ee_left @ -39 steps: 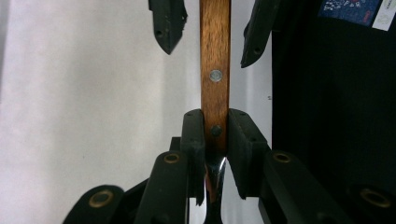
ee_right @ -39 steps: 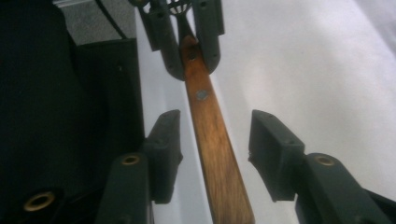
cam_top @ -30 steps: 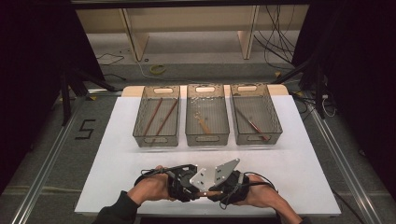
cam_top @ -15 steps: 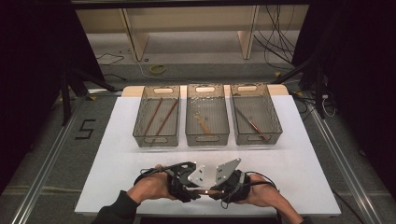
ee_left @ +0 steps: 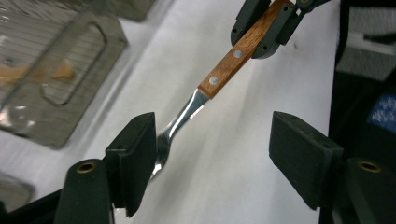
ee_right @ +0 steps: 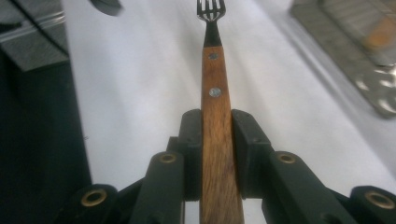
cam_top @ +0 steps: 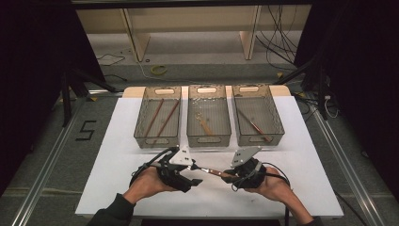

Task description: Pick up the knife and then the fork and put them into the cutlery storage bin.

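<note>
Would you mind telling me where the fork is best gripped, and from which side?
Grip the fork on its wooden handle, from the butt end: its flat sides suit the pads, as the right claw shows. The left claw has just been opening around the slim, shiny neck.

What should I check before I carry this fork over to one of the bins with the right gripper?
1. Right gripper clamped on the fork by its wooden handle: ok.
2. Left gripper released: ok, its jaws have just been opening and now stand wide.
3. Fork free of the left jaws: not ok, the metal end still lies against one pad.
4. Fork straight in the grip: ok, the handle runs along the right jaws.
5. Bins open on top: ok; left bin, middle bin, right bin.
6. Which bin already holds forks: cannot tell.
</note>
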